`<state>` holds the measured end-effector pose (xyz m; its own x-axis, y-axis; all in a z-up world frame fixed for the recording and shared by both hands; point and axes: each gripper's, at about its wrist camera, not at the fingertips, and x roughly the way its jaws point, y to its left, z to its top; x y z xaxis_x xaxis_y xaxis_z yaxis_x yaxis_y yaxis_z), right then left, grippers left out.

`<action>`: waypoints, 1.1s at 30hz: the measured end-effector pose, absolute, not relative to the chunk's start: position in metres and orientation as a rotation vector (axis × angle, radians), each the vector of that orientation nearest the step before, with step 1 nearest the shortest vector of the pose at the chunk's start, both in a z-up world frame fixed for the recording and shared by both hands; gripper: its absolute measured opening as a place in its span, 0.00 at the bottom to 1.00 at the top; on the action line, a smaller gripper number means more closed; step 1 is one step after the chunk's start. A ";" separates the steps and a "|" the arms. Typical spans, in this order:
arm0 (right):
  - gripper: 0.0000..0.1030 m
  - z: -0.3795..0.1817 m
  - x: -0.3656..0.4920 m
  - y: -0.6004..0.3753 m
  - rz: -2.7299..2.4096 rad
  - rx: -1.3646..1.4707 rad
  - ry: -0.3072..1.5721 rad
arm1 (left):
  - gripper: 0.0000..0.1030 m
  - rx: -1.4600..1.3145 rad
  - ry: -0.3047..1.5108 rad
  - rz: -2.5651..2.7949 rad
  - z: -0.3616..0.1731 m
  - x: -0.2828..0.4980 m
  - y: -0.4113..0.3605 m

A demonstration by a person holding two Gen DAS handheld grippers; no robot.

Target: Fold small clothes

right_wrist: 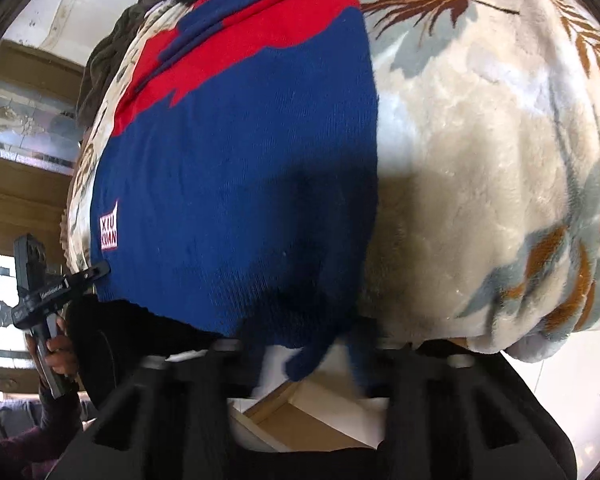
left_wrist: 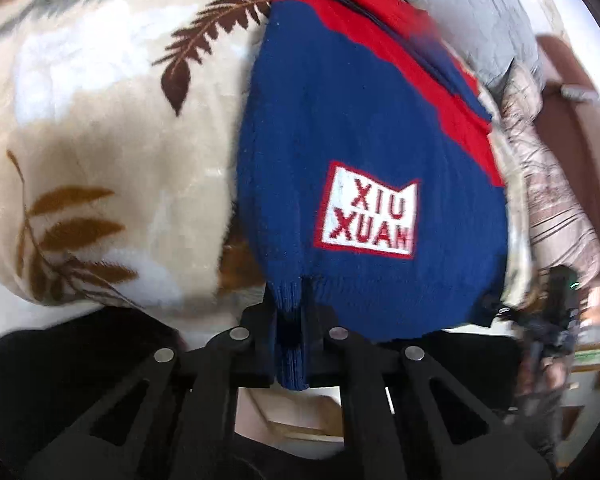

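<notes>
Navy-red sweater (left_wrist: pixel 364 128) hem pinched by left fingers (left_wrist: pixel 290 320), right fingers (right_wrist: pixel 320 344), logo patch (left_wrist: pixel 368 212) readable only in left view

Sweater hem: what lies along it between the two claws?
Only the sweater's own blue ribbed hem, hanging over the blanket's edge. The right wrist view shows that stretch from the right claw to the left claw.

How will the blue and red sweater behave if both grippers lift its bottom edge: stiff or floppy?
Probably floppy: the sweater is soft knit, and its hem bunches between the shut left gripper and right gripper. The middle would likely sag. It should not slide much, since the blanket under it looks plush.
</notes>
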<state>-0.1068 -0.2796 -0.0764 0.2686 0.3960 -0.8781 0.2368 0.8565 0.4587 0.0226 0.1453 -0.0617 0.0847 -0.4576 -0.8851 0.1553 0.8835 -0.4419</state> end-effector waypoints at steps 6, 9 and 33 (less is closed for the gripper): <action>0.05 -0.046 -0.114 -0.270 0.274 0.577 1.172 | 0.06 -0.434 1.388 -0.566 -0.045 0.026 0.158; 0.05 -0.023 -0.115 -0.274 0.328 0.630 1.051 | 0.06 -0.494 1.336 -0.601 -0.030 0.033 0.158; 0.05 0.019 -0.036 -0.336 0.251 0.932 0.593 | 0.05 -0.669 1.070 -0.502 0.005 0.159 0.151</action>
